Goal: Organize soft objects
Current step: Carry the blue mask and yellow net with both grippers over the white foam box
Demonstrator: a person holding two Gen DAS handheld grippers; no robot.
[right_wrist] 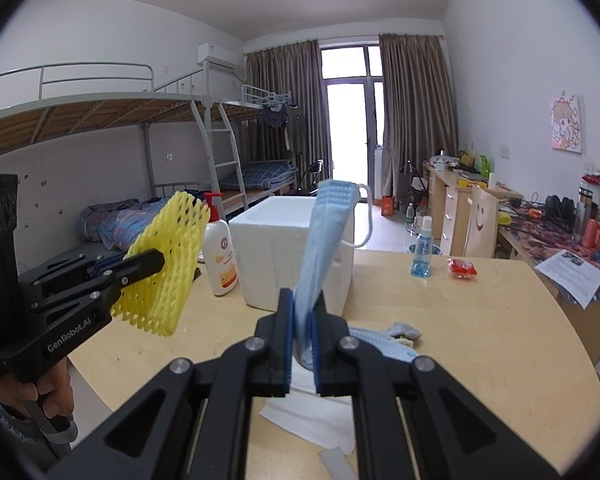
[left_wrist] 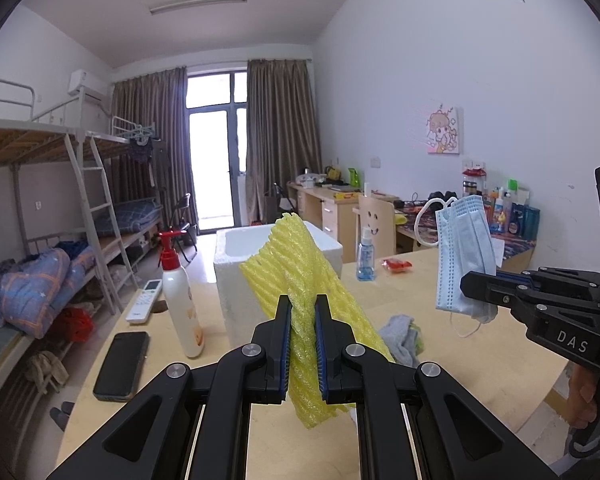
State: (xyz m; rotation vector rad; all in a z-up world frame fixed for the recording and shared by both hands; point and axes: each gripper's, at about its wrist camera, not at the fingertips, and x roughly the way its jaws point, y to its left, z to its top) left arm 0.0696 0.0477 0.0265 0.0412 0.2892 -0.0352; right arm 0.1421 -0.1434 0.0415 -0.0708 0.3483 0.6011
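My left gripper (left_wrist: 303,308) is shut on a yellow foam net sleeve (left_wrist: 296,264), held up above the wooden table (left_wrist: 480,352); the same net (right_wrist: 164,264) shows at the left of the right wrist view in that gripper (right_wrist: 156,258). My right gripper (right_wrist: 303,304) is shut on a folded blue face mask (right_wrist: 324,240), which stands upward from the pads. In the left wrist view the mask (left_wrist: 462,256) hangs at the right from that gripper (left_wrist: 470,282). A white foam box (left_wrist: 256,264) (right_wrist: 296,248) stands open-topped on the table behind both. Grey socks (left_wrist: 400,336) (right_wrist: 384,340) lie on the table.
A lotion pump bottle (left_wrist: 180,296), a black phone (left_wrist: 122,364) and a remote (left_wrist: 144,306) lie at the table's left. A blue spray bottle (right_wrist: 422,248) and a red packet (right_wrist: 462,268) sit farther back. White foam sheets (right_wrist: 312,408) lie under my right gripper. Bunk beds stand left, desks right.
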